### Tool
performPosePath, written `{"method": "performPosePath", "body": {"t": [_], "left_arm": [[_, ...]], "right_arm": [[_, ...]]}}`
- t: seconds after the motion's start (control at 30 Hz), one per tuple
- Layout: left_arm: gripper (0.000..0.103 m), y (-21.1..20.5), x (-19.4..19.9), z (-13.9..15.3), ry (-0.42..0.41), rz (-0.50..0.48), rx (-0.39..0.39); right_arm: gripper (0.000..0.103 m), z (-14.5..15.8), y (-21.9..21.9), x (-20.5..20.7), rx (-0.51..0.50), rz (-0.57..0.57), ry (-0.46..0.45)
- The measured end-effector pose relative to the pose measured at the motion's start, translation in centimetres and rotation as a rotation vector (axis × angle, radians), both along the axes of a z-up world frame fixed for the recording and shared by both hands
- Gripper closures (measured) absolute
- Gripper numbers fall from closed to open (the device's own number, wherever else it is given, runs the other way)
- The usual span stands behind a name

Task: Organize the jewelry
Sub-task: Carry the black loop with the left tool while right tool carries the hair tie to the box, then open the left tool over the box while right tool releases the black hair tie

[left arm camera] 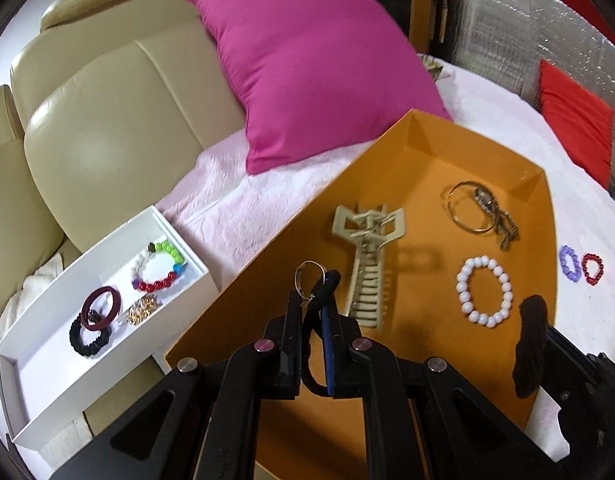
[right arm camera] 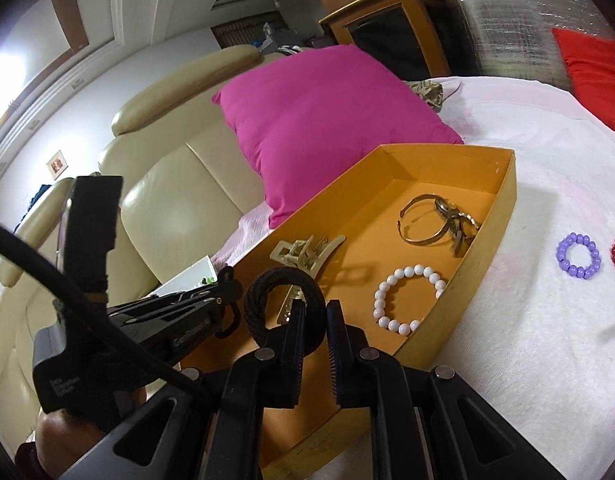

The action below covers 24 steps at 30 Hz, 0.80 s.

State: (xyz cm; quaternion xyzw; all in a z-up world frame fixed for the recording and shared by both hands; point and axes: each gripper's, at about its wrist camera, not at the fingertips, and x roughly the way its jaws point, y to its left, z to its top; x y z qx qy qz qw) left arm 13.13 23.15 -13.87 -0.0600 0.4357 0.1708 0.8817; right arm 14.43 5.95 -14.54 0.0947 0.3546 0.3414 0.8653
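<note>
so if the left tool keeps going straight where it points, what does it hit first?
Likely the orange tray floor just ahead of the left tool, beside the beige claw clip. Depth is uncertain through the fisheye.

the large tray [left arm camera: 371,152] sits on the bed cover [right arm camera: 527,320], a cushion [left arm camera: 307,60] behind it. inside lie a hair claw [left arm camera: 369,256], a bead bracelet [left arm camera: 485,290] and bangles [left arm camera: 467,208]. left of it stands a smaller tray [left arm camera: 35,364] with bracelets; two bead rings [right arm camera: 579,255] lie right.
</note>
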Motion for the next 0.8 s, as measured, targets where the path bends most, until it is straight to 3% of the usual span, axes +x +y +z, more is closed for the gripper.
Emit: {"method": "performPosePath", "body": {"t": [0.27, 0.53, 0.8], "left_arm": [[0.094, 0.3, 0.3, -0.4, 0.016, 0.016, 0.027], [0.094, 0.18, 0.48, -0.28, 0.014, -0.007, 0.032], [0.084, 0.62, 0.28, 0.21, -0.014, 0.002, 0.04]], "right_arm": [[0.09, -0.21, 0.88, -0.78, -0.065, 0.032, -0.027], [0.09, -0.58, 0.38, -0.49, -0.074, 0.037, 0.007], [0.084, -0.56, 0.66, -0.82, -0.094, 0.061, 0.003]]}}
